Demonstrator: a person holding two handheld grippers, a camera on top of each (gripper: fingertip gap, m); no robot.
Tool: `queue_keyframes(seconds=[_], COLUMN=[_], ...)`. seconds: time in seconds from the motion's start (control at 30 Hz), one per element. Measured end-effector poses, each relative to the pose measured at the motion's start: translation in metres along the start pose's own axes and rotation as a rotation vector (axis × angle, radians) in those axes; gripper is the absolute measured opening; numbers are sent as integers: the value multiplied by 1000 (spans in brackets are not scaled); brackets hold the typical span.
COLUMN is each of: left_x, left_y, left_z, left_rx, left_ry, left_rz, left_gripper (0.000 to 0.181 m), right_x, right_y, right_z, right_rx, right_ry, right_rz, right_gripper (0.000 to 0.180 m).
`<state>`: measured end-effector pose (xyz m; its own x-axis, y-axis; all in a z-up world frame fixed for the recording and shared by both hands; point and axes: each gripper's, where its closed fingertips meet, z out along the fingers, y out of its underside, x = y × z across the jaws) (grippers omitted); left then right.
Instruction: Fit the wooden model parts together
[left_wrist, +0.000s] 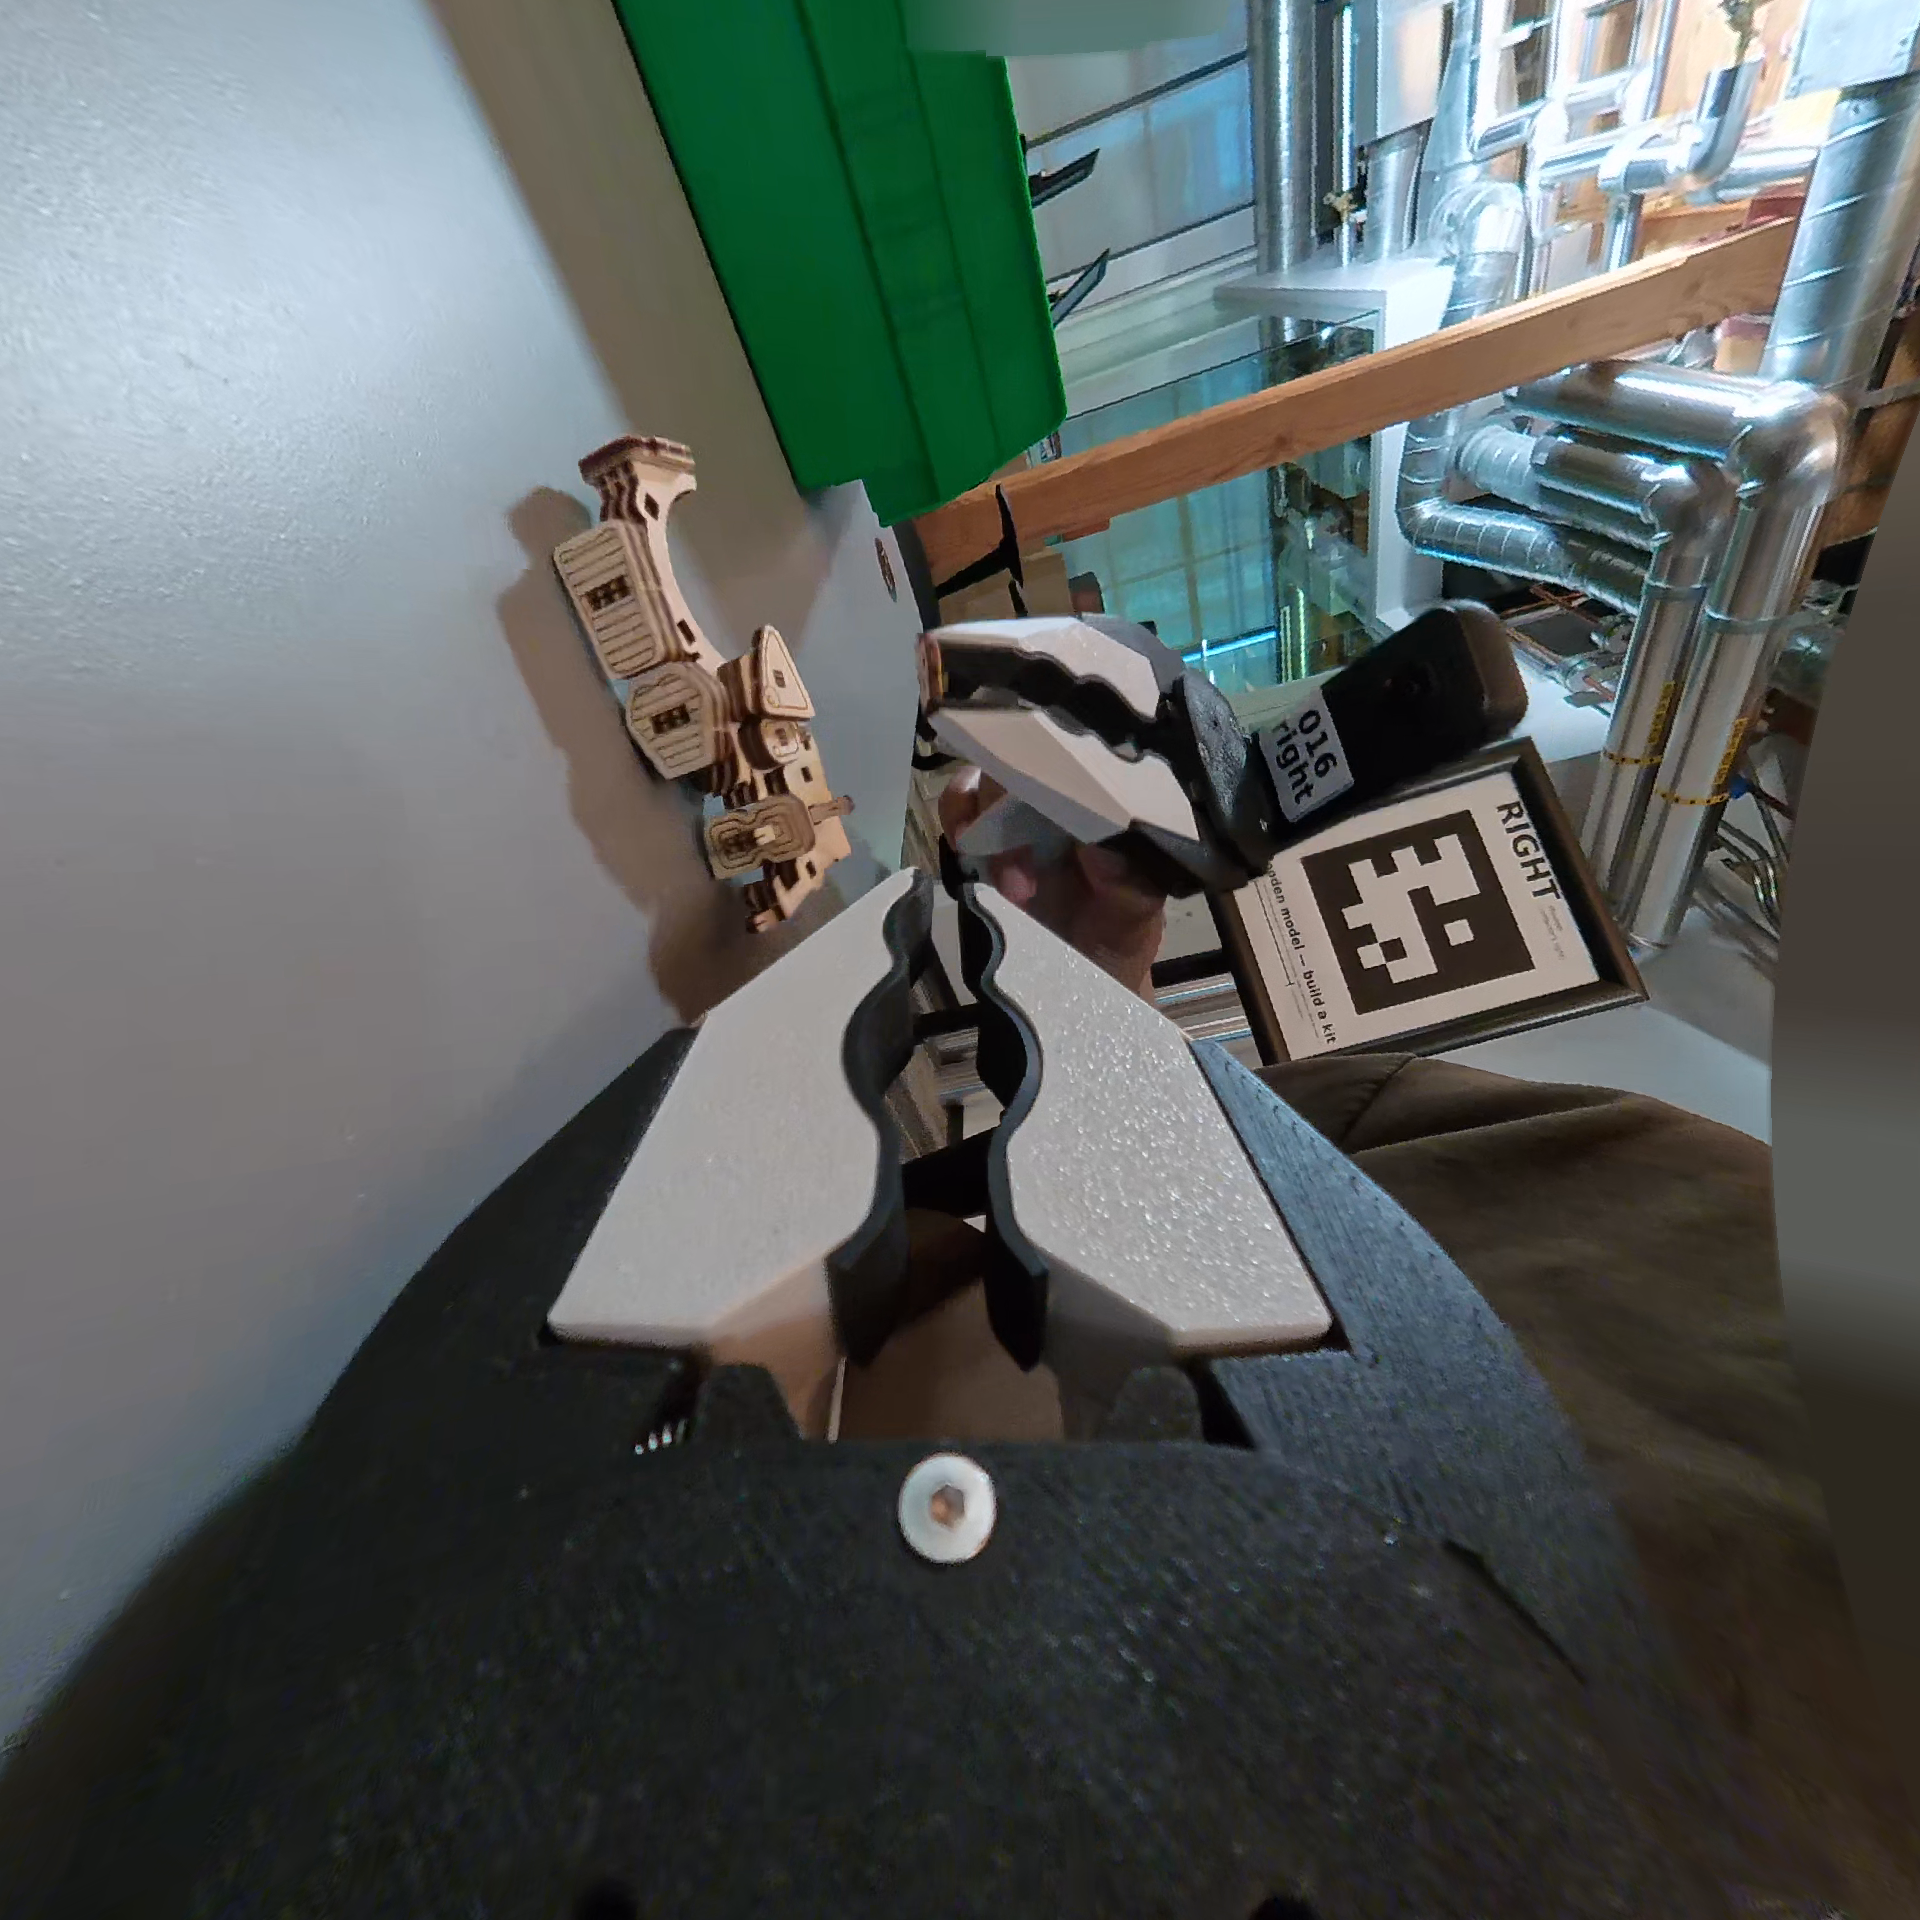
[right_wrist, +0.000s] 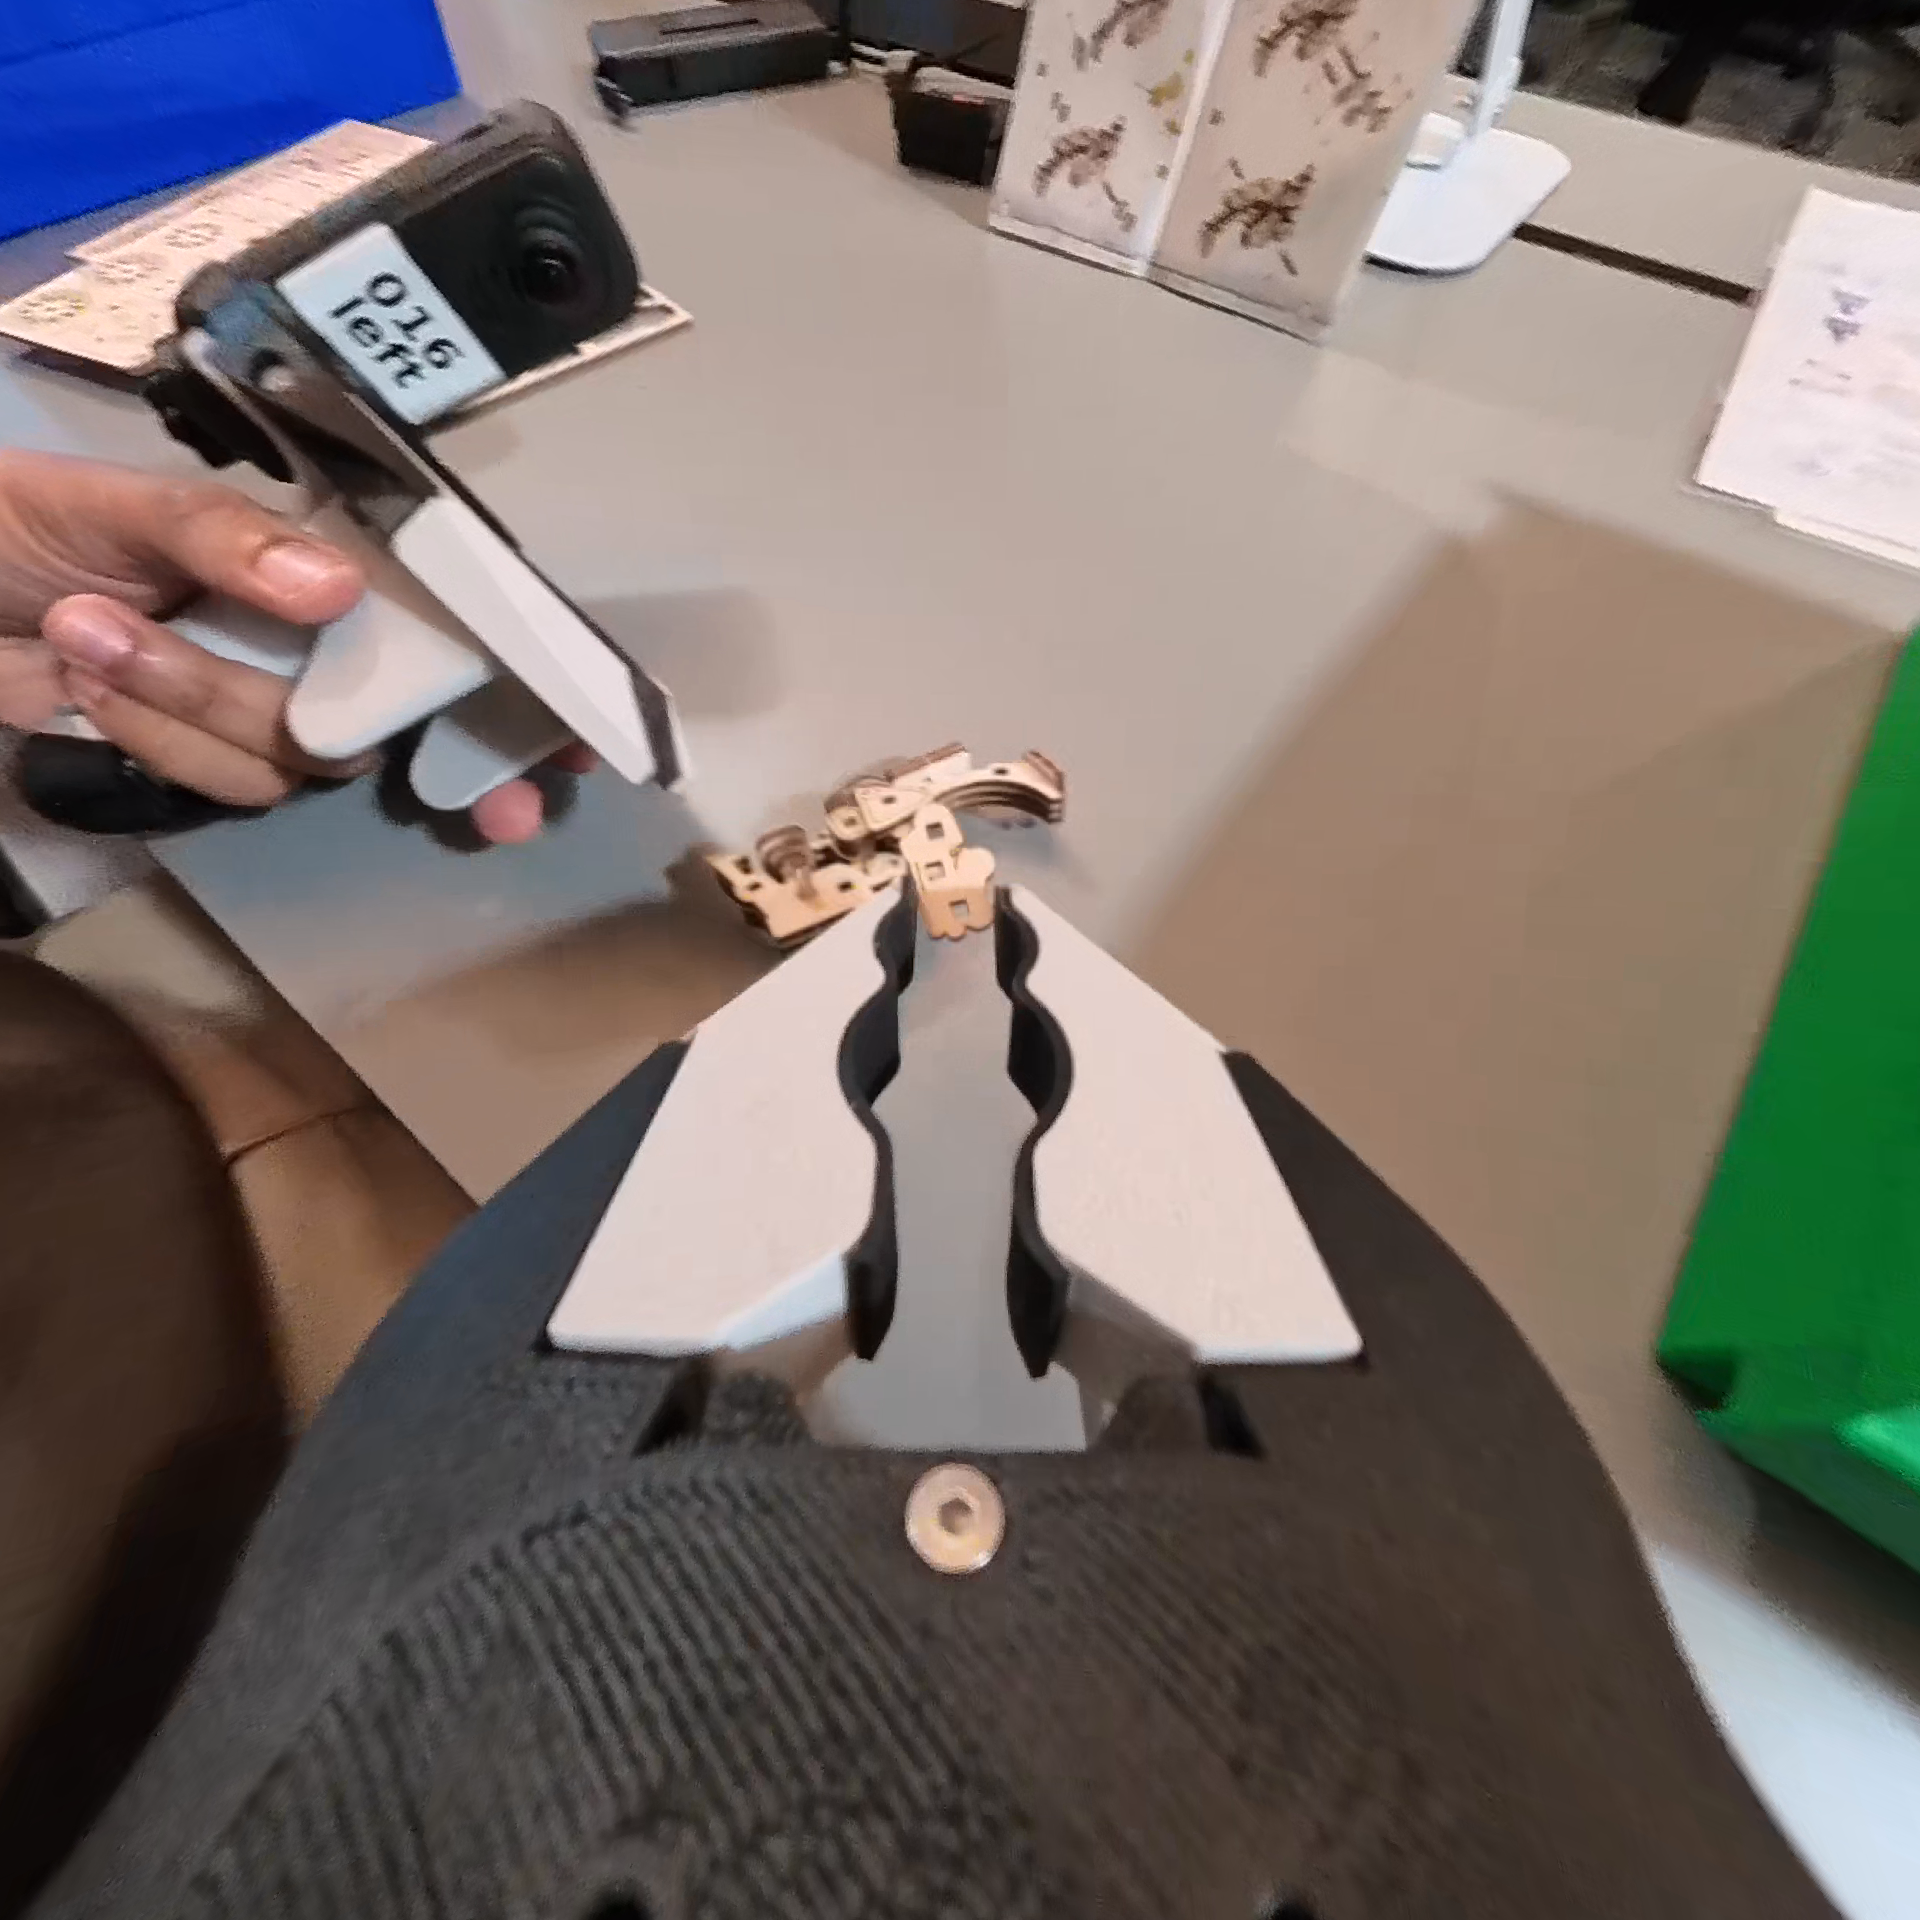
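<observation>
— Grey worktop (right_wrist: 1039, 436) under us, and the part-built wooden model (right_wrist: 831, 873) lies flat on it near the edge. How far along are we?

— Partway, we judge. Our right tool (right_wrist: 954, 902) pinches a small wooden piece (right_wrist: 951, 883) just above the model, not yet seated.

— And our left tool (left_wrist: 943, 883)?

— Narrow gap, holding nothing, beside the model. A green bin (right_wrist: 1808, 1143) stands to the right.
</observation>
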<state>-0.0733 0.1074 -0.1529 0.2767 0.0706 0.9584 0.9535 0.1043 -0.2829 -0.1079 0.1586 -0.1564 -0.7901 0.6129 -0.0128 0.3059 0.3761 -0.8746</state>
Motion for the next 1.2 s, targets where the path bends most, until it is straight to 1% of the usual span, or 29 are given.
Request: queue_keyframes(seconds=[0.03,0.17,0.2,0.27,0.3,0.37,0.43,0.47,0.5,0.57,0.63,0.7,0.77,0.87,0.93,1.0,1.03,1.1,1.2], left_x=[0,-2,-2,-2,-3,-3,-4,-4,-5,-7,-9,-12,-18,-27,-29,-29,-29,-29,-29], left_y=[0,0,1,1,2,2,2,2,2,1,-1,-8,-13,-8,-3,-1,-1,-1,-1], left_z=[0,0,1,1,1,1,2,2,2,2,4,7,10,14,17,19,19,18,17], left_rx=[0,-2,-4,-8,-10,-14,-14,-12,-10,-8,-2,17,30,-11,-42,-50,-51,-51,-49], left_ry=[-2,-12,-14,-18,-21,-25,-27,-30,-36,-51,-69,-85,-115,-195,-235,-244,-241,-230,-227], left_rz=[0,0,1,2,3,2,1,1,2,9,16,8,5,31,80,103,97,75,69], left_gripper=[2,2,2,3,3,4,5,6,6,6,6,7,7,5,1,1,1,1,1], right_x=[6,25,29,34,35,32,16,4,-9,-27,-34,-34,-30,-24,-23,-27,-29,-32,-32], right_y=[5,39,43,44,41,29,15,11,8,12,21,25,21,19,19,18,19,18,16], right_z=[-1,1,1,1,0,-2,-4,-4,-3,3,10,14,15,16,18,21,23,27,27], right_rx=[-20,-157,-173,-171,-155,-98,-41,-23,-19,-55,-103,-114,-84,-56,-54,-72,-84,-91,-82], right_ry=[8,31,43,65,69,59,-18,-87,-163,-266,-309,-328,-343,-352,-355,-360,-358,-358,-376], right_rz=[27,151,174,209,214,211,215,247,298,413,497,571,644,722,741,724,714,712,748], right_gripper=[14,14,17,40,48,55,52,46,46,43,45,46,45,42,43,40,38,41,41])
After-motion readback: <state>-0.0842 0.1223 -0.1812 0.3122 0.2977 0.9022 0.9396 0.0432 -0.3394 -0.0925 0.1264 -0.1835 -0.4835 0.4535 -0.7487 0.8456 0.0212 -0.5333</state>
